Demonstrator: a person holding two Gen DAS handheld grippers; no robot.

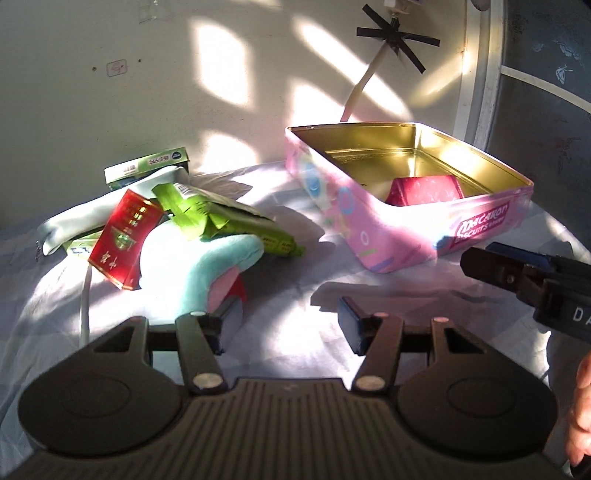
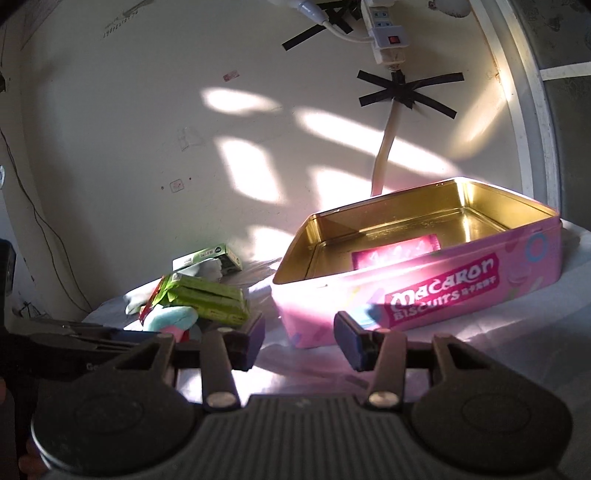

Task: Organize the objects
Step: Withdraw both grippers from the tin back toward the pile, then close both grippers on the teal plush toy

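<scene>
An open pink macaron biscuit tin [image 1: 480, 229] [image 2: 424, 295] stands on the cloth-covered table with a dark red box [image 1: 424, 190] [image 2: 395, 254] inside. To its left lies a pile: a red box [image 1: 123, 238], a green packet [image 1: 221, 218] [image 2: 207, 297], a teal and pink plush toy [image 1: 207, 273] [image 2: 170, 319], a pale grey pouch [image 1: 85, 218] and a green-white box [image 1: 147, 164] [image 2: 207, 258]. My left gripper [image 1: 288, 325] is open and empty, just right of the plush toy. My right gripper [image 2: 299, 341] is open and empty in front of the tin; it also shows in the left wrist view [image 1: 517, 277].
A white wall stands behind the table with a white cable [image 2: 384, 155] taped by black strips and a power strip [image 2: 384, 33] above. A white cord [image 1: 86, 299] hangs over the table's left side. A door frame [image 2: 532, 110] is at the right.
</scene>
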